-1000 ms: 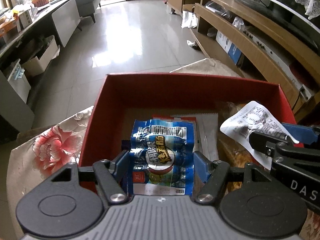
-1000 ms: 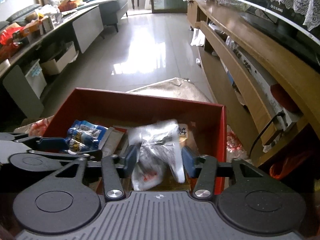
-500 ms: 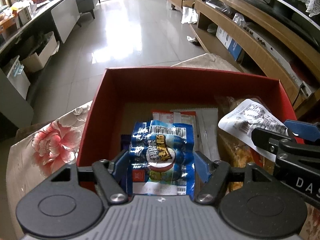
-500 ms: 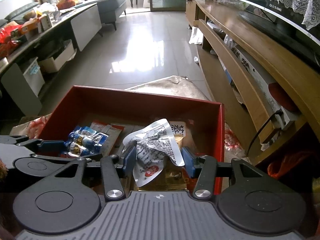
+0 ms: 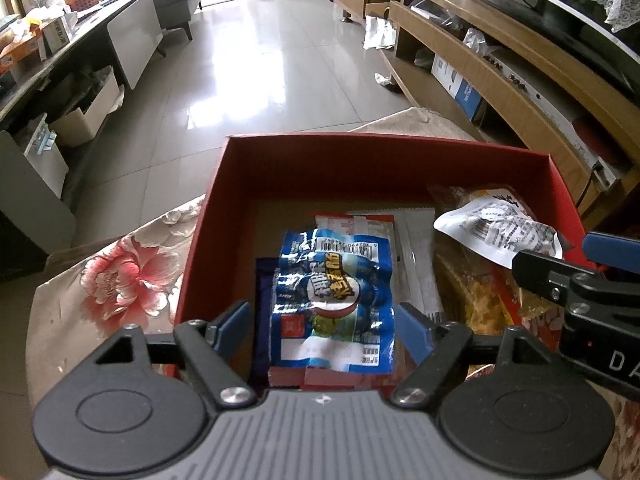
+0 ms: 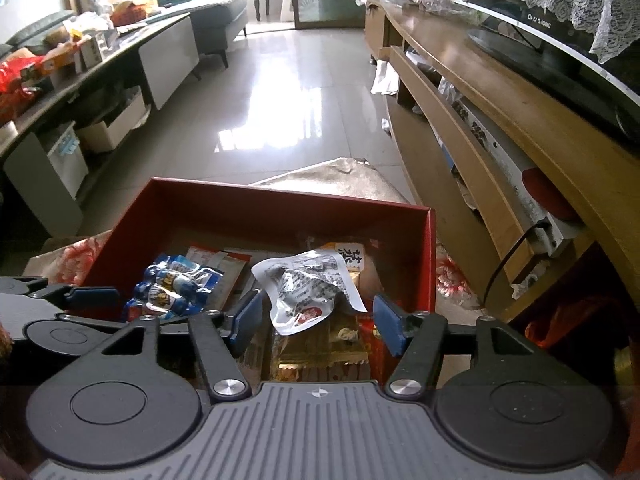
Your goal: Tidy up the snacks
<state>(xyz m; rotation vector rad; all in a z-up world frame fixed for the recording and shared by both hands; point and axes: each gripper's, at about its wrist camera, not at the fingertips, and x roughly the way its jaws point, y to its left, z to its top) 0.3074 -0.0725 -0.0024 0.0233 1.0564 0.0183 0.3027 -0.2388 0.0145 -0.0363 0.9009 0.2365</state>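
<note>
- The left tongs (image 5: 322,330) hang over the red box (image 5: 384,160), jaws just widened. The blue snack packet (image 5: 332,300) lies loose between them, pads clear of both edges, its long axis running up the frame.
- The right tongs (image 6: 316,320), jaws also just opened, straddle the crumpled white packet (image 6: 308,288) without pressing it.
- Both packets rest inside the box; each tongs is nearest its own.

box (image 5: 280,168): centre frame, on worktop (image 5: 100,280)
sausage pack (image 5: 332,300): in box, left half, atop flat packets (image 5: 416,248)
crumpled pouch (image 6: 308,288): in box, right half
floor (image 5: 260,60): behind box
shelf unit (image 5: 520,92): right frame edge
</note>
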